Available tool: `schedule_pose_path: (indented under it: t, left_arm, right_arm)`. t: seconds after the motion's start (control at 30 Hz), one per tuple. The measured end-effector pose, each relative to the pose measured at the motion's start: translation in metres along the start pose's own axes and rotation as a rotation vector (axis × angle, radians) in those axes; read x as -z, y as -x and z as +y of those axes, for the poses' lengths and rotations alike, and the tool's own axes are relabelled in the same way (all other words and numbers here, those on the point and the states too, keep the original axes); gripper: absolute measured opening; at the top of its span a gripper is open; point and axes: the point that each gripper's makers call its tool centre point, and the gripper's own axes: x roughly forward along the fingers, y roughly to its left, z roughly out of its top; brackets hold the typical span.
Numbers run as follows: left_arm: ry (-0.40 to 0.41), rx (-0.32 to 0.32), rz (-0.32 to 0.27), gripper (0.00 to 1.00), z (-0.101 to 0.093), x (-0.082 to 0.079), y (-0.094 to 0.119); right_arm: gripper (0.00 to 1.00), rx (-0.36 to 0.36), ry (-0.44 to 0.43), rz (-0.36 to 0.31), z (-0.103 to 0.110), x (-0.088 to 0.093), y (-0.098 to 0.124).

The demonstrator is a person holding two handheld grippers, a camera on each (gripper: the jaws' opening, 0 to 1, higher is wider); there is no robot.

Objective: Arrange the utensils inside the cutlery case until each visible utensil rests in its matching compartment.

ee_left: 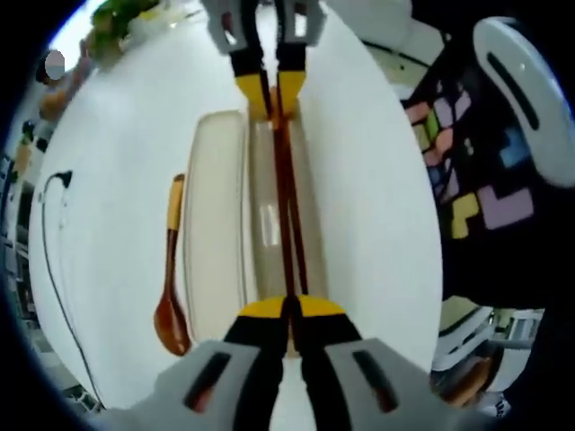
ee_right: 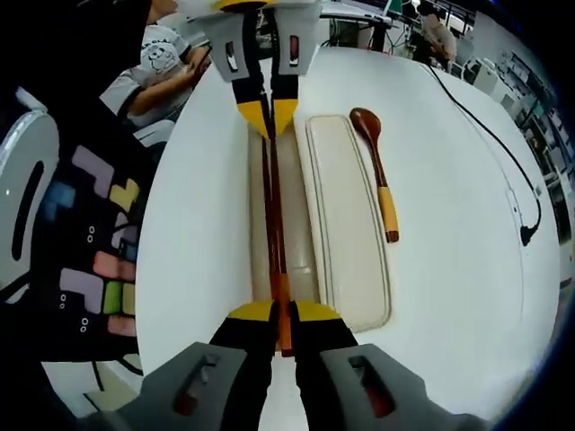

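We hold the pair of chopsticks point(ee_left: 286, 224) from both ends at once. Our left gripper point(ee_left: 286, 310) has its jaws closed on one end, and our right gripper point(ee_right: 282, 314) has its jaws closed on the other; each gripper also shows at the far end of the other's view, pinched on the same sticks. Gripping both ends keeps the two thin sticks parallel and together, so they can go down as one straight bundle rather than splaying or rolling.

The sticks run lengthwise over the narrow open tray of the cutlery case point(ee_left: 269, 233), the long slot that seems made for them. Whether they already rest on its floor or hang just above it, we cannot tell from these views.

The case's cream lid point(ee_right: 346, 224) lies flat just beside the tray, side by side with it on the white tabletop point(ee_right: 449, 296), set aside so the slot stays open. The wooden spoon point(ee_right: 375, 171) lies on the tabletop on the far side of the lid, bowl and yellow-banded handle parallel to the case, apart from the tray and not in any compartment.

We judge the chopstick placement to be the step in hand, with the spoon yet to be dealt with. The risk is one stick slipping out of line on release.
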Motion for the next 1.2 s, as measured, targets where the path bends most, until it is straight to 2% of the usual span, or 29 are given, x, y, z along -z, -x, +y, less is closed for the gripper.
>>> schedule_pose_path:
  t: [0.3,0.83,1.2]
  left_arm:
    - [0.011,0.005,0.002,0.02,0.003,0.004,-0.007]
    - [0.006,0.011,-0.015,0.03,0.005,0.005,-0.014]
    - [-0.001,-0.004,-0.020,0.05,0.008,0.008,-0.013]
  right_arm:
    - [0.05,-0.006,-0.014,-0.020,-0.002,-0.002,-0.003]
    - [0.05,-0.029,-0.021,0.007,-0.003,0.003,-0.011]
    - [0.06,-0.008,-0.022,0.001,-0.007,0.005,-0.009]
